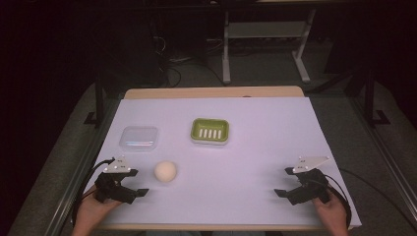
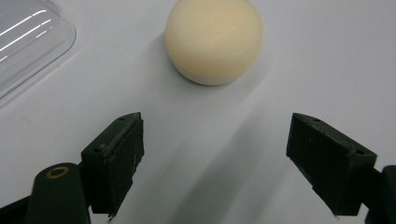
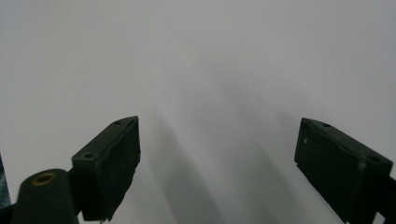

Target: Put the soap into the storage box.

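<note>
A round cream soap bar (image 1: 165,171) lies on the white sheet at the front left; in the left gripper view the same soap bar (image 2: 214,39) sits just beyond the jaws. My left gripper (image 1: 138,182) rests low at the front left, open, a short way from the soap, with nothing between its fingers (image 2: 116,158). A green soap dish (image 1: 210,131) with a white slotted insert stands at mid-table. A clear plastic lid (image 1: 139,138) lies left of it, its corner showing as the lid (image 2: 28,42). My right gripper (image 1: 281,182) is open over bare sheet at the front right.
The white sheet (image 1: 255,142) covers a wooden table whose far edge (image 1: 211,92) shows. Dark floor, cables and white desk legs (image 1: 226,49) lie beyond. Metal rails run along both sides of the table.
</note>
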A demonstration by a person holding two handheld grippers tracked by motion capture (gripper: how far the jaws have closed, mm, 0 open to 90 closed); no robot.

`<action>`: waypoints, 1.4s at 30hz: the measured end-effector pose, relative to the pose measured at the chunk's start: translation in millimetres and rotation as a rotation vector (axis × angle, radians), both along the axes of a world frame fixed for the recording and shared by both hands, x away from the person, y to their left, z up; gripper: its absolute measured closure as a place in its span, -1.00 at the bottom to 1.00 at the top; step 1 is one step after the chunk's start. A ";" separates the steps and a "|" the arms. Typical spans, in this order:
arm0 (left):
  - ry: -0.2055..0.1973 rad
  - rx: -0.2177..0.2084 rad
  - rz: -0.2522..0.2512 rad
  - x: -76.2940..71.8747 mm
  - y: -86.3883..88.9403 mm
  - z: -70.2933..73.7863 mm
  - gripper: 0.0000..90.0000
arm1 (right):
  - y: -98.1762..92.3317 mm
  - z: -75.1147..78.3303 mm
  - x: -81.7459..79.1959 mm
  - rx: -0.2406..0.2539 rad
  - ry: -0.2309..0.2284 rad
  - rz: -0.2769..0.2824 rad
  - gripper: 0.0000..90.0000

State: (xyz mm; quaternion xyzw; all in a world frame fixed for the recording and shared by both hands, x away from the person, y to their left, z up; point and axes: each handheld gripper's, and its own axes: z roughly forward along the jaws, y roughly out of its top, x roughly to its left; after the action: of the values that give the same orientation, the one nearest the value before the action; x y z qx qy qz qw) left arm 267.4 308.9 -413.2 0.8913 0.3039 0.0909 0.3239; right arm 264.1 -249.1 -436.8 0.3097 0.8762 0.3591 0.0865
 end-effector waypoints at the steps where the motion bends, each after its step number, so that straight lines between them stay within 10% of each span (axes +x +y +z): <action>1: 0.000 0.000 0.000 0.0 0.0 0.0 -0.60 | 0.0 0.2 0.0 -0.001 -0.001 0.001 -0.70; 42: 0.059 0.080 -0.111 39.5 -48.6 22.7 -0.64 | -4.1 -0.3 -1.8 0.004 -0.004 -0.010 -0.70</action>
State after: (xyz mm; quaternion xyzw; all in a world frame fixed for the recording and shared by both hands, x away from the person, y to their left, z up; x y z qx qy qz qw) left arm 306.9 260.2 -390.5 0.9214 0.2594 0.0586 0.2836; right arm 262.3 -253.3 -437.2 0.3133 0.8737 0.3612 0.0893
